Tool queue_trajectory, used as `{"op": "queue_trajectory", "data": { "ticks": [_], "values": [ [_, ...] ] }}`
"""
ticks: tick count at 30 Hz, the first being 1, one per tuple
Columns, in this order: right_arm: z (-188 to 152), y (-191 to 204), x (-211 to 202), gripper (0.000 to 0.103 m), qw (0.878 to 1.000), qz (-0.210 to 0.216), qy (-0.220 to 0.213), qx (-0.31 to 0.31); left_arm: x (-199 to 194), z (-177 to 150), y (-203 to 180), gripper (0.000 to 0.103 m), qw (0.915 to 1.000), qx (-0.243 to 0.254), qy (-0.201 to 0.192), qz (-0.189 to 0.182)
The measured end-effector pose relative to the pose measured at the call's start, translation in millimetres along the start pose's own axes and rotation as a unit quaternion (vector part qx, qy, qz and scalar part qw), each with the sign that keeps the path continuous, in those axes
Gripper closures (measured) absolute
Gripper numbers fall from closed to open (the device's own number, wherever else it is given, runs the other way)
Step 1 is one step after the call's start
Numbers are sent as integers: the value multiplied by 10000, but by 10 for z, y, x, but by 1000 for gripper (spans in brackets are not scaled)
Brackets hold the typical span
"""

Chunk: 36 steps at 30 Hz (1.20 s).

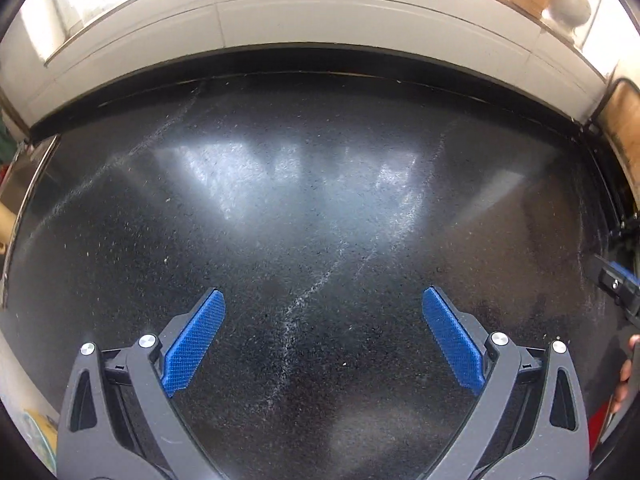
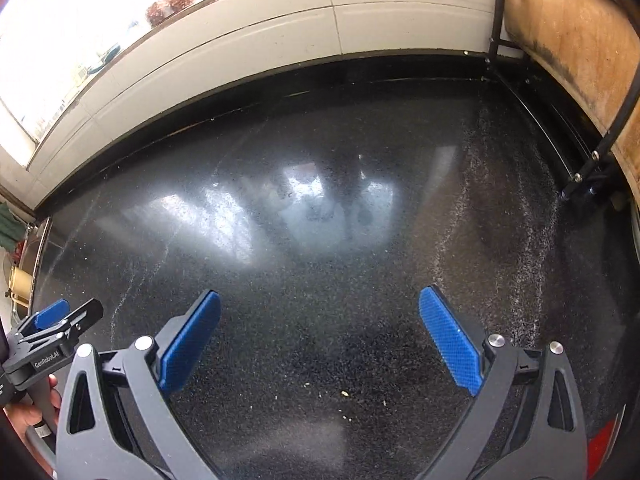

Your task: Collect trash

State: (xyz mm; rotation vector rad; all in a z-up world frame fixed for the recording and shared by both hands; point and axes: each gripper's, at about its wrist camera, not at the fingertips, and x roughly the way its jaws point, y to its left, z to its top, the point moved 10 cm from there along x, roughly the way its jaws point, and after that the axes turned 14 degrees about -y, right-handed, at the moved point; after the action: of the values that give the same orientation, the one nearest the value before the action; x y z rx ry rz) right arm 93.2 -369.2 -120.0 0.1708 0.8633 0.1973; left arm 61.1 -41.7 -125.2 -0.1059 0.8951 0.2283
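A dark speckled countertop [image 1: 320, 208] fills both views, glossy with window glare and streaked with pale dust, backed by a white tiled wall [image 1: 304, 20]. A wooden board [image 2: 576, 48] in a black rack stands at its right end.

Both tools hang over the stone with nothing in them: the left gripper [image 1: 323, 336] has its blue pads spread wide, and so does the right gripper [image 2: 319, 338], which sits just to the right of the left one.

As for trash, no wrapper or bottle shows anywhere. All I can find are a few pale crumbs [image 2: 344, 393] scattered on the counter just ahead of the right gripper, between its fingers. They are too small to tell any long axis or heading.

This looks like a searching stage, nothing gathered yet. The next move seems to call for finding something graspable; crumbs this fine would likely slip the pads.
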Motion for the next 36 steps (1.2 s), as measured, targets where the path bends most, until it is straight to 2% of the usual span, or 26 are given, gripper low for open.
{"op": "queue_trajectory", "data": {
  "ticks": [6,16,27,36],
  "values": [
    [65,127,10,7,9999,-13,-84,-67,4,20,38,7,9999,-87,42,-37],
    [-9,358,45,7,9997,45,-30,-226,-40,-79,261,7,9997,-188,68,109],
    [-55,385,35,7,9998,-19,-6,-212,-57,-144,348,7,9995,-281,120,99],
    [-82,362,-5,7,9998,-100,-12,-197,-49,-134,311,7,9998,-169,117,15]
  ]
}}
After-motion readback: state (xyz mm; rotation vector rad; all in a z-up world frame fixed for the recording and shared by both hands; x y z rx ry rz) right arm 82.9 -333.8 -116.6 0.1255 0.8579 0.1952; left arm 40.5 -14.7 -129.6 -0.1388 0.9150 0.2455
